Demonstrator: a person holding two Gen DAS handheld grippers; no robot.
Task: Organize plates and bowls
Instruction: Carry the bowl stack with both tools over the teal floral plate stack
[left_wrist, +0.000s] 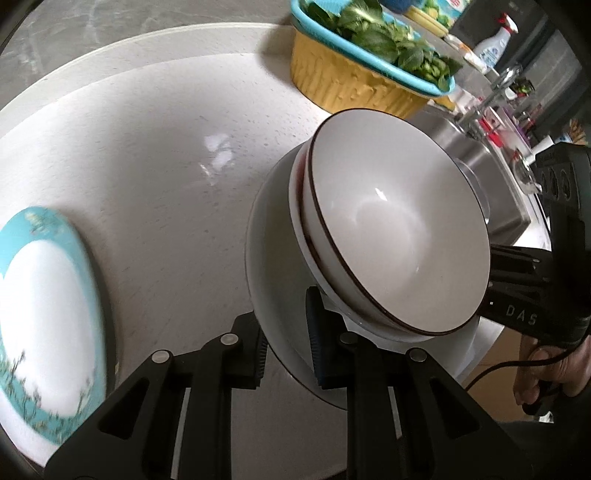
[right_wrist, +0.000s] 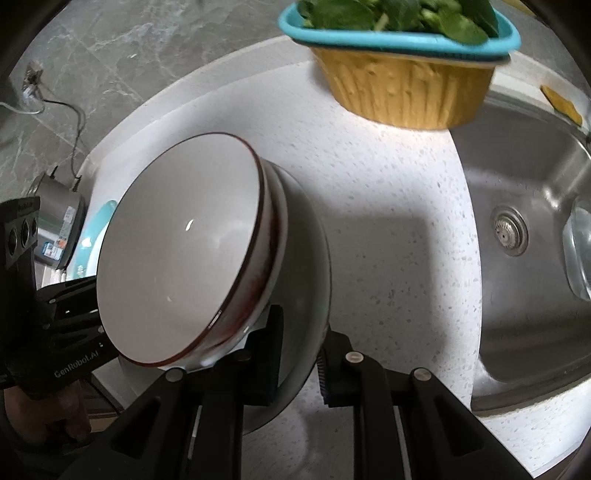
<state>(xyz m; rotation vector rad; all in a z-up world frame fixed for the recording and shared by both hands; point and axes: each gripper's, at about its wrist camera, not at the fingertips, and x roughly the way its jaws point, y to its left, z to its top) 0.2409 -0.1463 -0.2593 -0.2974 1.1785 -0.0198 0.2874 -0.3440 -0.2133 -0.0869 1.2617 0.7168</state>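
Carrying a white plate (left_wrist: 280, 295) with stacked bowls (left_wrist: 399, 236) between two clamps.

Low in each view, the left gripper (left_wrist: 286, 354) and right gripper (right_wrist: 301, 363) pinch opposite rims of the plate, which sits mid-frame, tilted, above the speckled counter (right_wrist: 388, 206). Judged risk: uneven lifting tips it further, and the loose bowls slide off. Farther off, a teal-rimmed plate (left_wrist: 44, 317) at left and a yellow basket (right_wrist: 402, 88) at top invite collisions.

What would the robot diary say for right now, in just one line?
left tool: shut on white plate rim | right tool: shut on opposite rim | load: stacked brown-rimmed white bowls | over: speckled white counter
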